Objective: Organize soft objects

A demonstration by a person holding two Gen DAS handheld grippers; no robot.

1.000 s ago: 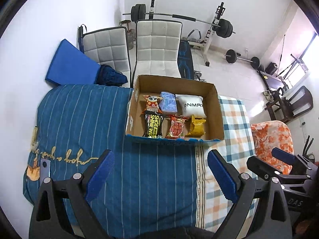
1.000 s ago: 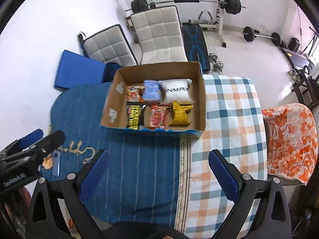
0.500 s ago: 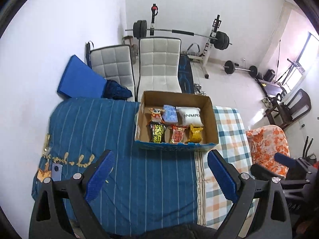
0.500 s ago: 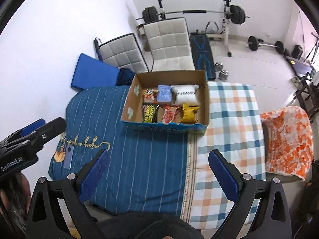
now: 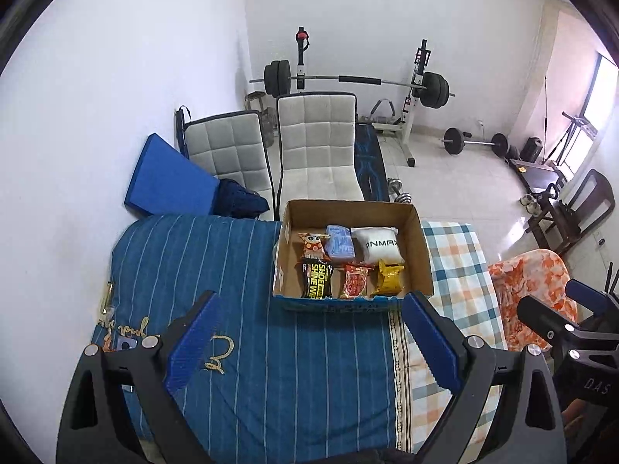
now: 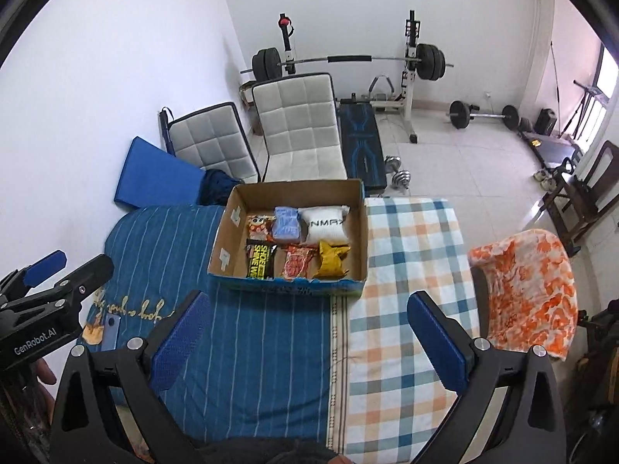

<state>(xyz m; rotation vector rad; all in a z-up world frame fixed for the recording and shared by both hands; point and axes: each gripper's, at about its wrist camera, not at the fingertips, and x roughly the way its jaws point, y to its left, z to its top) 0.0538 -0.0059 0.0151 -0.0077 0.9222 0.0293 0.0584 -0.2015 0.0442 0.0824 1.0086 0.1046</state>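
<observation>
Because both cameras sit high above the bed, I only see the near wall of the cardboard box (image 5: pixel 350 301) from its edge, and the blue printing on it is too squashed to read. My left gripper (image 5: pixel 309 342) stands with its jaws wide apart and nothing between them; my right gripper (image 6: pixel 307 334) is the same, spread wide and bare. Both hang well back from the box.

The soft packets all lie inside the box, on its right half. In the back row I make out a cartoon snack bag (image 5: pixel 312 244), a pale blue pack (image 5: pixel 339 246) whose print I cannot read, and a white pouch (image 5: pixel 380 246) lettered "NMAX", its first letter cut off by a fold. In the front row sit a black pack (image 5: pixel 317 279) reading "SHOE SHINE WIPES" as far as I can tell, a red packet (image 5: pixel 355 280) with illegible writing, and a crumpled yellow packet (image 5: pixel 389 277).

The box rests on a blue striped blanket (image 5: pixel 216 270), touching the seam with a checked sheet (image 6: pixel 410 255). Gold script on the blanket is partly hidden behind my left fingers (image 5: pixel 192 344). In the right view, the left gripper's body reads "GenRobot.AI".
</observation>
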